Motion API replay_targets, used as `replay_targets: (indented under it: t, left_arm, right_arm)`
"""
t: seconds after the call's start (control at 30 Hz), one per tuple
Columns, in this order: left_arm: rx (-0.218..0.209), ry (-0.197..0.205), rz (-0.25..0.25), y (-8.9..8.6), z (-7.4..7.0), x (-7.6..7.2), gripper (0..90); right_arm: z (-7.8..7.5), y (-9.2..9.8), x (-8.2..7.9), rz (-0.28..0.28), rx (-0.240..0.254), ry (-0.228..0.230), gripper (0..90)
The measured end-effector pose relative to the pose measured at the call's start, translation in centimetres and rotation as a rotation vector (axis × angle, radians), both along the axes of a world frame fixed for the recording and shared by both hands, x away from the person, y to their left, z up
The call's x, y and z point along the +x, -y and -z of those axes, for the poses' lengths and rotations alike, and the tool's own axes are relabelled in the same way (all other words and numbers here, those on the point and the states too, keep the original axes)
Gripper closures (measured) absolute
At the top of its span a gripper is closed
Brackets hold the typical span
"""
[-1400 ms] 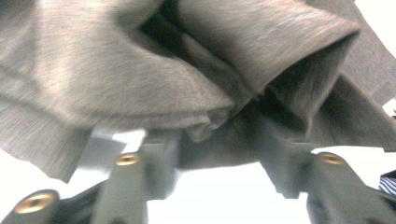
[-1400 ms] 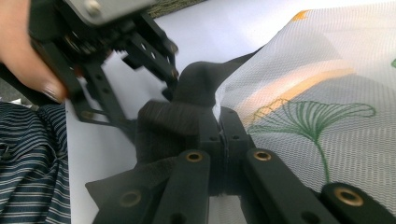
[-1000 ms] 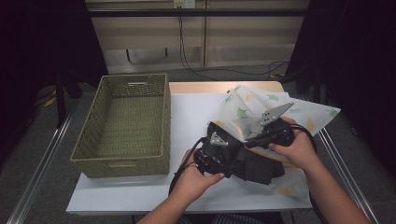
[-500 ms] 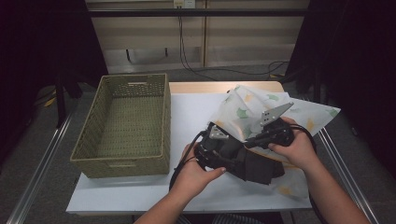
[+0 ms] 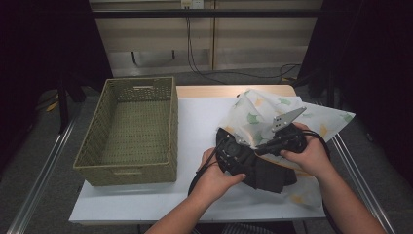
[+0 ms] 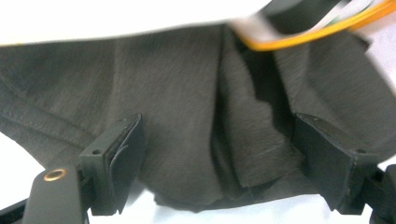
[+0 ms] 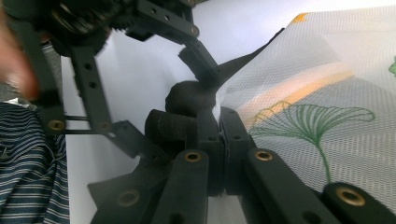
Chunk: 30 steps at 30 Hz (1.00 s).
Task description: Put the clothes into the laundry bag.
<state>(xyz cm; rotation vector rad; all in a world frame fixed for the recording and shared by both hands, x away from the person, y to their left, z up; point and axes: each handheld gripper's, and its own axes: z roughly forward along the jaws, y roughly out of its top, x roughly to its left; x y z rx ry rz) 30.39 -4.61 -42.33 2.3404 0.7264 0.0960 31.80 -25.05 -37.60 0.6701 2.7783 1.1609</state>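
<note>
Your right gripper (image 5: 263, 145) clamps the mesh bag (image 5: 272, 109) near the surface's right edge; your left gripper (image 6: 224, 163), jaws just opening, straddles the dark cloth (image 5: 265, 170) ungripped, so it may slip out.

The left claw (image 5: 233, 155) is a black body of bars and gears, with a black cable looping from it. Its 2 black jaws end in flat rubbery pads (image 6: 122, 161), and a brass-coloured rivet sits in the near bar. The right claw (image 7: 219, 128) is black too, its linkage bars dotted with brass-ringed pivots, with a grey 3-cornered plate on top and a black cable. Forearms are bare; a dark garment with thin pale stripes (image 7: 28, 168) is worn.
</note>
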Motion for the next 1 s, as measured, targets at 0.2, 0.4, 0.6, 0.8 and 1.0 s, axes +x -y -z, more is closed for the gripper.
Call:
replay_targets:
  t: [0.2, 0.4, 0.6, 0.8, 1.0]
  left_arm:
    - [-0.005, -0.066, 0.047, 0.4, 1.7, 0.2, 18.9]
    - [-0.069, -0.084, 0.044, 0.8, 2.2, -0.2, 25.8]
    - [-0.003, -0.075, 0.075, 1.4, 3.1, 0.4, 34.6]
    - [0.017, -0.038, 0.033, 1.4, 3.2, 0.5, 78.3]
    - [-0.044, 0.016, -0.026, 1.3, 2.8, 0.4, 82.3]
  right_arm:
    - [0.0, -0.1, 0.0, -0.005, -0.001, 0.002, 90.0]
    - [0.2, 0.0, 0.0, -0.003, 0.003, -0.004, 90.0]
    - [0.2, -0.1, 0.0, -0.009, 0.006, -0.009, 90.0]
    - [0.1, -0.2, 0.0, -0.013, 0.004, -0.011, 90.0]
    - [0.2, -0.3, -0.1, -0.014, 0.002, -0.008, 90.0]
